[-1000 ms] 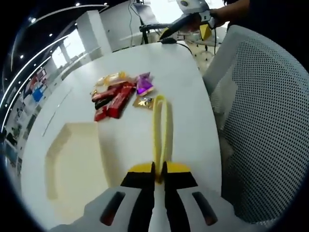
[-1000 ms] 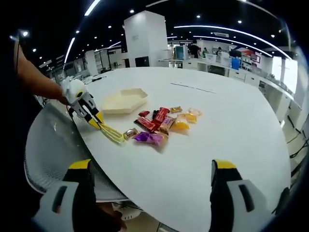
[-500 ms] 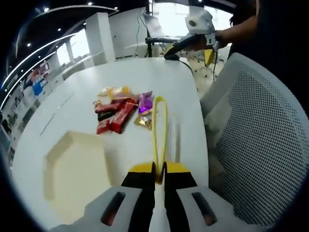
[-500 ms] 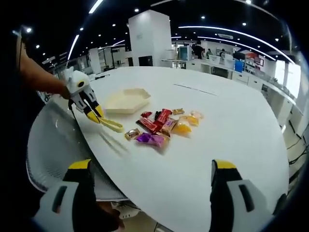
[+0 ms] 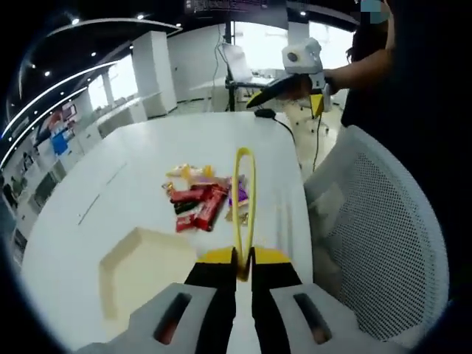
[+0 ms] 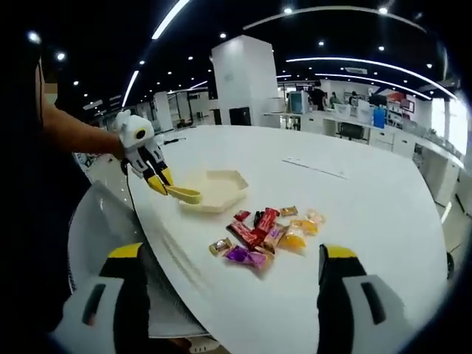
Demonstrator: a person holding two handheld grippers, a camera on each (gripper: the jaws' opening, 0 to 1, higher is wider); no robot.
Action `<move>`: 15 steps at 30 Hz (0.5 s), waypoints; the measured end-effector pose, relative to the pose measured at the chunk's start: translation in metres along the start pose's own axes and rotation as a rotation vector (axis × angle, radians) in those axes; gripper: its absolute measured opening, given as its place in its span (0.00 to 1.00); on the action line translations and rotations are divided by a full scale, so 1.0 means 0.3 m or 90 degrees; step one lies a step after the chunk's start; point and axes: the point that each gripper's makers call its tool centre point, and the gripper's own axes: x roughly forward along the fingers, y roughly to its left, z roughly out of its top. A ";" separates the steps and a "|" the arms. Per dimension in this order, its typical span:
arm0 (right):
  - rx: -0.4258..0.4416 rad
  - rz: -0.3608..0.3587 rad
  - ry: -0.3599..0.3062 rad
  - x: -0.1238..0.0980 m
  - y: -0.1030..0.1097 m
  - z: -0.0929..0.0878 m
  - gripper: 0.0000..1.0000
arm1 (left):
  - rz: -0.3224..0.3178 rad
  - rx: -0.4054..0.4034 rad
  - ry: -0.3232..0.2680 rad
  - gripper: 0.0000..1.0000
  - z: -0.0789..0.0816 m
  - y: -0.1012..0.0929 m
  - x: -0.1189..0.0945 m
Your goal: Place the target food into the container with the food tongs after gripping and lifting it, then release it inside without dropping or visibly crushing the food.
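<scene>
left claw (image 5: 244, 262) clamped on yellow tongs (image 5: 244, 199), raised above the desk (image 5: 133, 162) | tray (image 5: 144, 269) bare, left of the tongs | wrapped snacks (image 5: 203, 199) beyond the tray, under the tong tips; tongs higher than before | right claw (image 6: 232, 295) wide, holding nothing, snacks between its jaws

Black-and-yellow jaws, white gripper (image 6: 157, 179) housings.

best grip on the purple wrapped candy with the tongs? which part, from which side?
Take the purple candy across its puffed middle, not the flat crimped ends. It lies flat at the pile's near edge, the side toward the chair, with bare table there; a gold piece sits close beside it. So the yellow tongs, in the left gripper, should probably descend from that open side.
</scene>
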 end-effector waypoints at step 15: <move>0.014 0.081 -0.075 0.053 0.074 0.211 0.83 | 0.006 0.020 -0.080 0.01 0.221 0.011 -0.109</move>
